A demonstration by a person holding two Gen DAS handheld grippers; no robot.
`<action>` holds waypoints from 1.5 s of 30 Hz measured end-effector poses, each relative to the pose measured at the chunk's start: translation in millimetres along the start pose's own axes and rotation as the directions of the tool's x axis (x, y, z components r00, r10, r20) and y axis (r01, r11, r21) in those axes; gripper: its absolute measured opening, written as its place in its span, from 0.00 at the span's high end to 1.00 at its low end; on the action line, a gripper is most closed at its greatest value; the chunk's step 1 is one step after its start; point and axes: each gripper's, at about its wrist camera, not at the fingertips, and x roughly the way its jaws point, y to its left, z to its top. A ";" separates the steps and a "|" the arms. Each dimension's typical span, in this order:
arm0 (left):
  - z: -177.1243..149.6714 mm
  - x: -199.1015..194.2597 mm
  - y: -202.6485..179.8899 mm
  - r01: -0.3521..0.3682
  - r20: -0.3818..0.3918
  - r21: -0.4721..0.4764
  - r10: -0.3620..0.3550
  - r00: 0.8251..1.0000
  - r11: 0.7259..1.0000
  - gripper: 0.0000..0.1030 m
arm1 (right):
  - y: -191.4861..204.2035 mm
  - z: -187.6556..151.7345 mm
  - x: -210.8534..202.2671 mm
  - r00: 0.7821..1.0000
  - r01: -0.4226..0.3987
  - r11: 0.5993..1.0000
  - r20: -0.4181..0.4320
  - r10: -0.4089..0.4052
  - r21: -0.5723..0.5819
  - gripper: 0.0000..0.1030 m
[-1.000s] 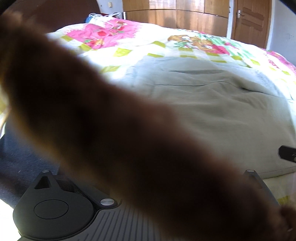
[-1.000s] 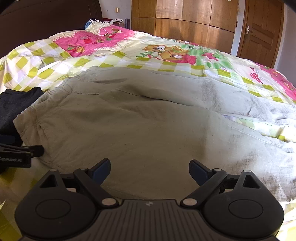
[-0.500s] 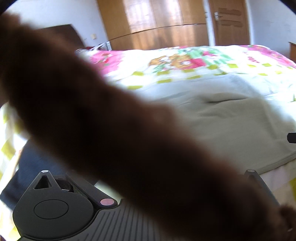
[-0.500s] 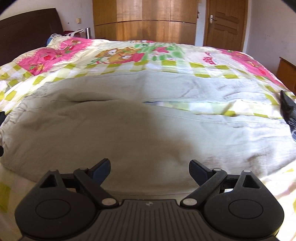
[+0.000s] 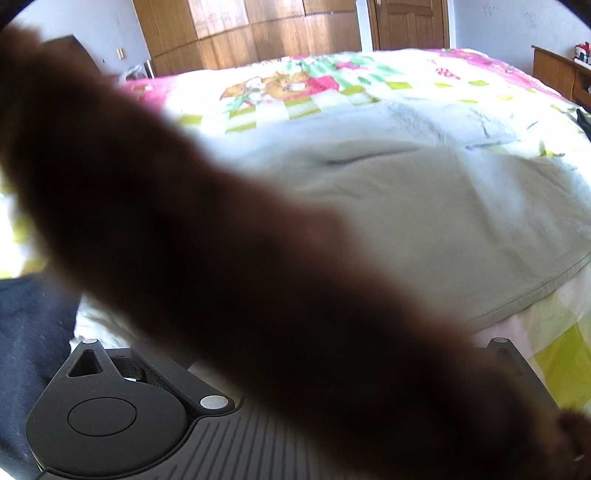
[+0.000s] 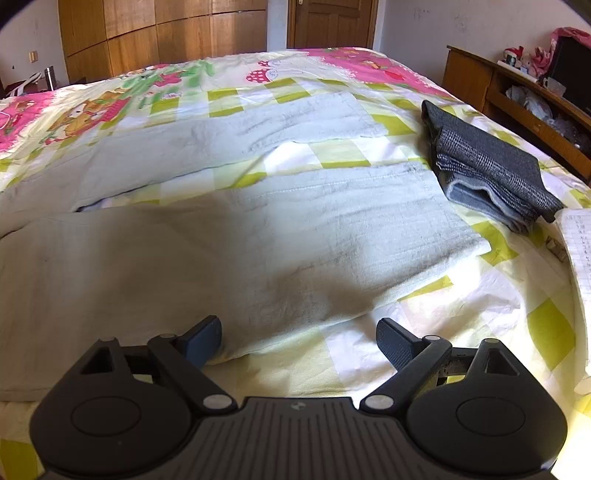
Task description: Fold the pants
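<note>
Sunlit across the room, a bed with a yellow-green checked, cartoon-printed cover (image 6: 461,306) carries everything, wooden wardrobe doors (image 6: 159,33) behind it. Your pale grey-beige cotton pants (image 6: 221,258) lie spread flat on it, both legs running toward the right with a strip of cover showing between them. A folded dark grey checked garment (image 6: 491,166) sits just beyond the leg ends, and a sheet of lined paper (image 6: 580,251) lies at the right edge. Your right tool (image 6: 299,336) hangs released, jaws wide, one finger over the near leg's lower edge and the other over bare cover. Your left tool (image 5: 110,406) is mostly hidden behind a blurred brown shape close to the lens, so you cannot tell how its jaws stand; a dark navy cloth (image 5: 29,350) lies beside it. No fold looks started, so this reads as lining up the first grasp. Next you likely need to pinch one leg's edge and carry it over the other.
</note>
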 end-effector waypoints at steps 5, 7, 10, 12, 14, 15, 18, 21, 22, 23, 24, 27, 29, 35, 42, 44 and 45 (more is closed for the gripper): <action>23.8 -13.1 13.8 0.020 0.080 0.020 -0.022 0.997 1.000 0.02 | 33.9 20.1 -25.6 0.985 -0.113 0.980 0.108 0.131 -0.162 0.01; 38.3 -10.4 25.6 0.015 0.115 0.053 -0.021 0.993 0.998 0.02 | 59.9 41.4 -24.3 0.974 -0.155 0.953 0.122 0.192 -0.261 0.01; 66.5 4.4 52.8 0.020 0.156 0.108 -0.036 0.987 0.994 0.02 | 107.0 82.8 -6.9 0.938 -0.237 0.870 0.131 0.321 -0.433 0.01; 87.1 22.2 73.8 0.021 0.166 0.134 -0.043 0.985 0.991 0.02 | 144.6 110.6 16.9 0.911 -0.270 0.787 0.116 0.395 -0.555 0.01; 111.9 48.8 98.1 0.005 0.167 0.143 -0.029 0.986 0.990 0.02 | 181.9 133.4 44.6 0.896 -0.273 0.709 0.096 0.433 -0.651 0.01; 122.6 61.9 109.6 0.004 0.165 0.141 -0.027 0.986 0.990 0.02 | 203.3 144.7 63.5 0.890 -0.286 0.658 0.062 0.452 -0.696 0.01; 150.3 107.5 142.4 0.007 0.127 0.124 -0.023 0.992 0.992 0.02 | 251.7 168.6 107.2 0.878 -0.340 0.538 -0.056 0.475 -0.771 0.06; 167.6 150.7 171.5 0.046 0.047 0.107 -0.051 0.998 0.993 0.05 | 281.4 190.5 139.1 0.872 -0.383 0.462 -0.148 0.466 -0.800 0.08; 173.2 162.1 178.2 0.055 0.028 0.104 -0.058 0.998 0.993 0.09 | 287.0 196.3 145.9 0.873 -0.388 0.452 -0.163 0.460 -0.803 0.08; 177.2 172.1 184.9 0.068 0.010 0.097 -0.069 0.998 0.993 0.15 | 292.0 201.6 153.0 0.874 -0.397 0.445 -0.183 0.450 -0.803 0.08; 181.3 178.9 188.7 0.085 -0.001 0.090 -0.086 0.996 0.992 0.17 | 296.7 206.9 160.9 0.874 -0.415 0.434 -0.218 0.434 -0.799 0.08; 192.2 198.4 197.3 0.139 -0.038 0.087 -0.136 0.990 0.986 0.19 | 305.4 212.3 176.9 0.877 -0.434 0.391 -0.281 0.390 -0.812 0.08; 197.9 209.1 201.6 0.169 -0.057 0.089 -0.164 0.985 0.982 0.19 | 308.5 214.9 185.1 0.868 -0.460 0.379 -0.315 0.384 -0.803 0.08; 196.6 239.7 208.7 0.225 -0.182 0.079 -0.208 0.961 0.971 0.17 | 315.4 214.1 192.3 0.838 -0.520 0.372 -0.374 0.397 -0.769 0.28; 200.3 241.2 212.2 0.208 -0.179 0.055 -0.196 0.964 0.976 0.60 | 316.3 208.7 178.7 0.844 -0.513 0.415 -0.352 0.404 -0.752 0.80; 201.3 235.7 211.6 0.224 -0.170 0.040 -0.214 0.962 0.974 0.79 | 313.2 208.7 169.9 0.850 -0.494 0.420 -0.323 0.415 -0.761 0.81; 200.3 232.2 208.5 0.210 -0.161 0.058 -0.199 0.967 0.976 0.80 | 310.8 208.8 165.2 0.852 -0.485 0.424 -0.306 0.424 -0.765 0.82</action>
